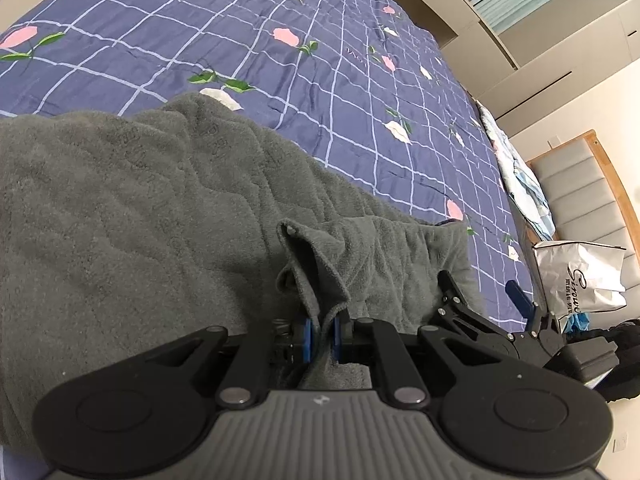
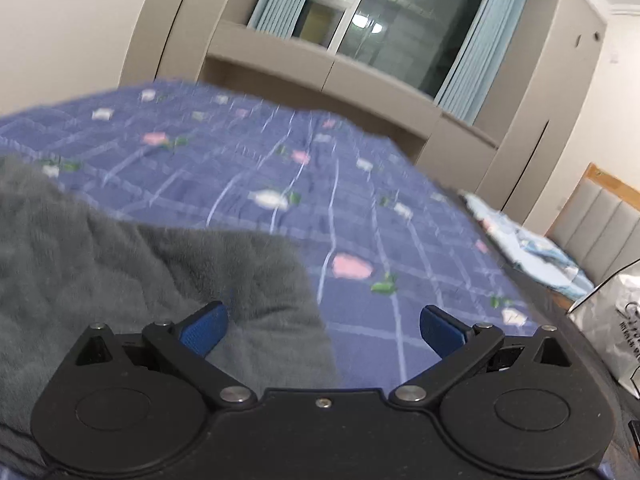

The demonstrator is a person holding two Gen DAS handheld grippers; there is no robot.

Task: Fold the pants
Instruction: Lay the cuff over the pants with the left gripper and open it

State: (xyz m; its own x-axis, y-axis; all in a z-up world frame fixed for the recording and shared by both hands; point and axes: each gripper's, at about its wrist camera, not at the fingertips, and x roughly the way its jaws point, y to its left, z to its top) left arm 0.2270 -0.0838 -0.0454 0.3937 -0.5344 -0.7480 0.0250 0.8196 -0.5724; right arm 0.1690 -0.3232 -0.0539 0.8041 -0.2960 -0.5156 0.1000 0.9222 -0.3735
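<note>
— Largest item?
— Blue checked floral bedspread [image 1: 248, 40], filling twelve o'clock.
— Next?
— Grey fleece pants [image 1: 132, 200], spread on it from nine to six o'clock.
— Claws?
— Left gripper [image 1: 322, 338] pinches a pants fold; right gripper [image 2: 324, 330] spread wide over the pants' edge, gripping nothing.

My right wrist view is motion-blurred: the bedspread [image 2: 280, 184] flowers smear, its grid lines streak, and the pillow [image 2: 528, 248] at the head edge is soft. The pants [image 1: 140, 208] run off the left and bottom edges of both views, so I can't tell their full shape. My left gripper [image 1: 322, 338] covers the fabric where its pads meet, so the pinched fold's depth is hidden. My right gripper [image 1: 486, 300] is half cut off behind the bed's near edge. The white bag [image 1: 580, 280] has lettering too small to read and is cropped at the right edge in the right wrist view.
</note>
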